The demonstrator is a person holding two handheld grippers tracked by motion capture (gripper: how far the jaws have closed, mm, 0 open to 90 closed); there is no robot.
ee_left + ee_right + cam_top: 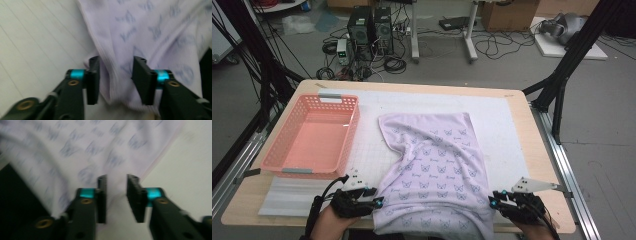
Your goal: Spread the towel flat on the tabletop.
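Note:
A lavender cloth (437,165) printed with small butterflies lies rumpled on the white mat (502,125), and its near end hangs over the table's front edge. My left gripper (379,202) is at the cloth's near left edge. In the left gripper view the gripper (115,72) stands open, with the cloth's (150,30) folded hem lying between the jaws. My right gripper (493,199) is at the near right edge. In the right gripper view it (116,187) is open with a narrower gap, and the cloth's (87,145) border runs into that gap.
A pink plastic basket (314,142) stands on the left of the wooden table (537,150), with nothing in it. Beyond the table's far edge are computer towers (371,27), cables and black frame legs on the floor.

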